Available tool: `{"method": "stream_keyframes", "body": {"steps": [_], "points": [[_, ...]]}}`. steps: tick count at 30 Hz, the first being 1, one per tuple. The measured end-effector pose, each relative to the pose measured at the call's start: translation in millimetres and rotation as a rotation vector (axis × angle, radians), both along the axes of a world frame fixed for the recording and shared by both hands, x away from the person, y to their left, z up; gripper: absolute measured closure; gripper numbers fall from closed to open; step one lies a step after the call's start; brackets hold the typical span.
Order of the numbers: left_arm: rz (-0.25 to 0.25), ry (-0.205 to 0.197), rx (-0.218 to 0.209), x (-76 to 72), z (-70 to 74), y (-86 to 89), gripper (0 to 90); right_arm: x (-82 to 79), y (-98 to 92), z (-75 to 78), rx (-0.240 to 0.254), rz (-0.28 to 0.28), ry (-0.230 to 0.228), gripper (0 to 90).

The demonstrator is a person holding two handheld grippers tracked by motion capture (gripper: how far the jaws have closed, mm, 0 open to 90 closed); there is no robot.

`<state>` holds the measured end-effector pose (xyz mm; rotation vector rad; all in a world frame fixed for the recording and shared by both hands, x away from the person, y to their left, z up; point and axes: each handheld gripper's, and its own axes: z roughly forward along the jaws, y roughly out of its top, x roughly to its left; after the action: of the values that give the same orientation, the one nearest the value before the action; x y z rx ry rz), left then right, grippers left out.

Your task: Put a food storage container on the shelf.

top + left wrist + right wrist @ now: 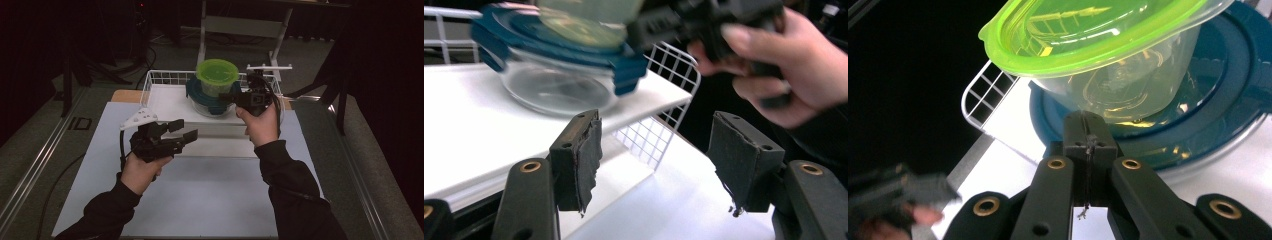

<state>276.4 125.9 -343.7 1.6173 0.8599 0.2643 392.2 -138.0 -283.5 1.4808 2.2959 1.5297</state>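
Note:
A clear tub with a green lid point(217, 72) stands on the blue lid point(199, 92) of a glass bowl point(554, 87), on a white board in a wire basket point(150, 82). My right gripper point(231, 96) is at the stack's right side. In the right gripper view its jaws point(1088, 122) are shut together with nothing between them, tips at the blue lid's rim point(1223, 100) just below the clear tub point(1128, 85). My left gripper point(182, 131) hovers over the table in front of the basket. It points at the bowl and is open and empty point(656, 125).
The white board point(170, 102) fills the basket floor and juts over its front. A pale mat point(200, 190) covers the table between my forearms. Behind the basket stands a white frame point(240, 25); dark stands lie to the left and right.

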Motion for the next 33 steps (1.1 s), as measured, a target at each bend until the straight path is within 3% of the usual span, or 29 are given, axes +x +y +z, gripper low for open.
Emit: {"method": "stream_keyframes", "body": {"steps": [10, 15, 17, 21, 25, 27, 30, 33], "points": [[-0.033, 0.004, -0.007, -5.6, -7.2, -5.8, 37.3, 8.1, 7.2, -0.7, 0.002, 0.004, 0.012, 89.7], [-0.050, -0.001, -0.033, -8.1, -11.4, -1.7, 33.5, -11.0, 3.5, -0.8, 0.024, 0.052, -0.024, 82.9], [-0.095, -0.010, -0.054, -9.0, -14.1, 1.3, 27.2, -21.9, 1.4, -0.4, 0.021, 0.078, -0.053, 75.7], [-0.112, -0.047, -0.033, -14.2, -18.3, 1.6, 21.5, -45.4, -5.6, -4.0, 0.032, 0.119, -0.113, 57.8], [-0.152, -0.101, -0.018, -19.6, -22.3, -1.6, 12.5, -61.6, -10.8, -14.5, 0.056, 0.153, -0.142, 41.2], [-0.169, -0.102, -0.010, -21.3, -23.5, -4.7, 1.7, -67.7, -11.8, -19.9, 0.059, 0.159, -0.155, 34.0], [-0.165, -0.108, 0.010, -24.1, -24.4, -9.1, 0.0, -77.3, -15.4, -30.9, 0.079, 0.199, -0.197, 22.8], [-0.186, -0.112, 0.021, -26.6, -27.3, -12.1, 0.0, -85.8, -18.2, -41.5, 0.084, 0.207, -0.223, 18.7]]}}
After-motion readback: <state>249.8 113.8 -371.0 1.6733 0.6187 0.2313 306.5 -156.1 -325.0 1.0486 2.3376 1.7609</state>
